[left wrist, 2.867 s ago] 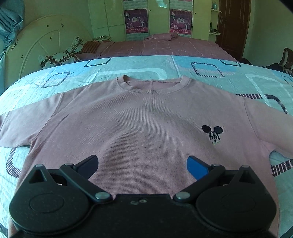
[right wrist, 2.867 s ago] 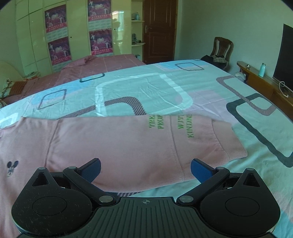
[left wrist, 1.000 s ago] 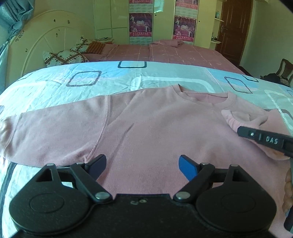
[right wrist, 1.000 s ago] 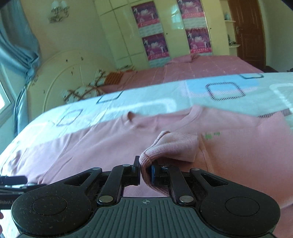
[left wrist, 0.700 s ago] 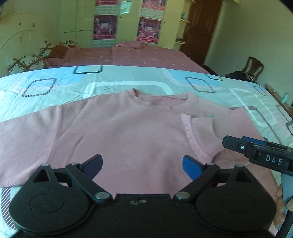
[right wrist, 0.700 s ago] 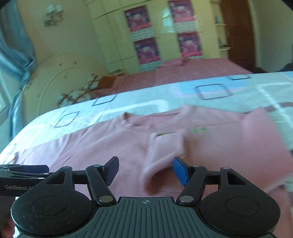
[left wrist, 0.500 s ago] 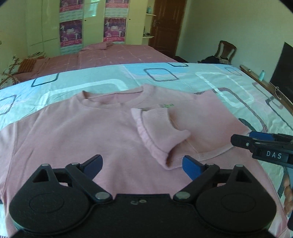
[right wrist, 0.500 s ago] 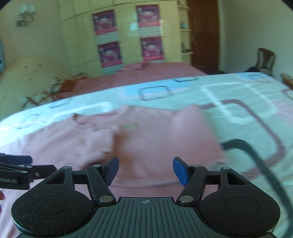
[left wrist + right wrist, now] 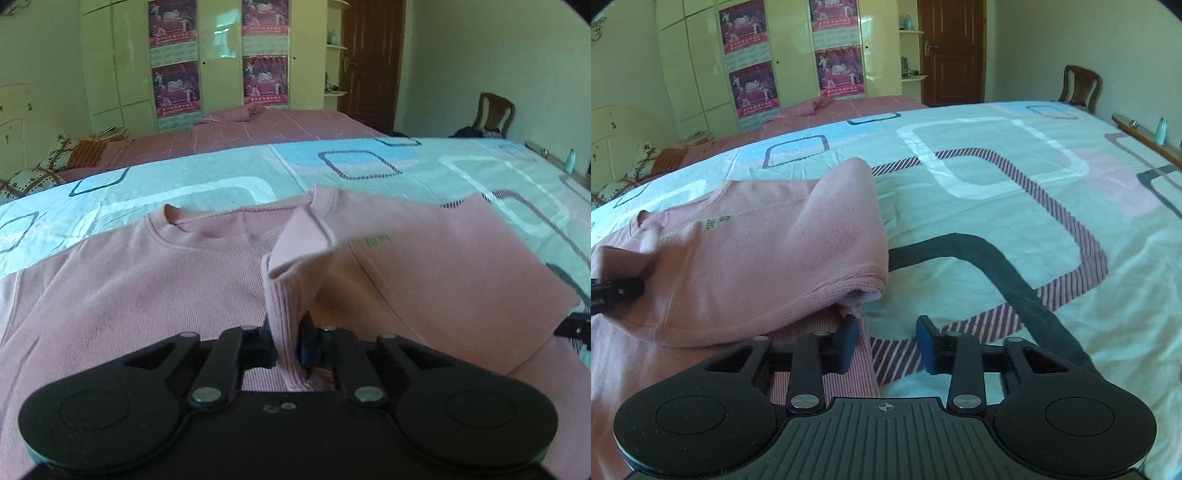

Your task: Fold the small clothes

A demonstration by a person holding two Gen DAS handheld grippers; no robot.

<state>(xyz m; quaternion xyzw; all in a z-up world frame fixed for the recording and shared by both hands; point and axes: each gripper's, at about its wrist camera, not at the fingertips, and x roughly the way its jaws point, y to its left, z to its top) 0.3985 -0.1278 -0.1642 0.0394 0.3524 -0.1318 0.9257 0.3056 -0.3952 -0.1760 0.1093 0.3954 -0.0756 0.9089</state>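
Note:
A pink long-sleeved sweater (image 9: 147, 288) lies flat on the bed, collar away from me. Its right sleeve (image 9: 424, 273) is folded back across the chest. My left gripper (image 9: 286, 341) is shut on the ribbed cuff (image 9: 282, 295) of that sleeve and holds it raised. In the right wrist view the folded sleeve (image 9: 768, 258) lies to the left. My right gripper (image 9: 886, 345) is open and empty, low at the sweater's right edge, with its left finger over the fabric. The left gripper's tip (image 9: 613, 291) shows at that view's left edge.
The bedspread (image 9: 997, 206) with blue, white and striped shapes stretches to the right. A second bed with a pink cover (image 9: 258, 129) stands behind. A wardrobe with posters, a brown door (image 9: 369, 62) and a chair (image 9: 493, 114) are at the back. A bottle (image 9: 1160, 131) stands on a ledge.
My right gripper let go of the cuff and moved right to the sweater's edge. My left gripper, open before, has closed on the cuff and lifted it.

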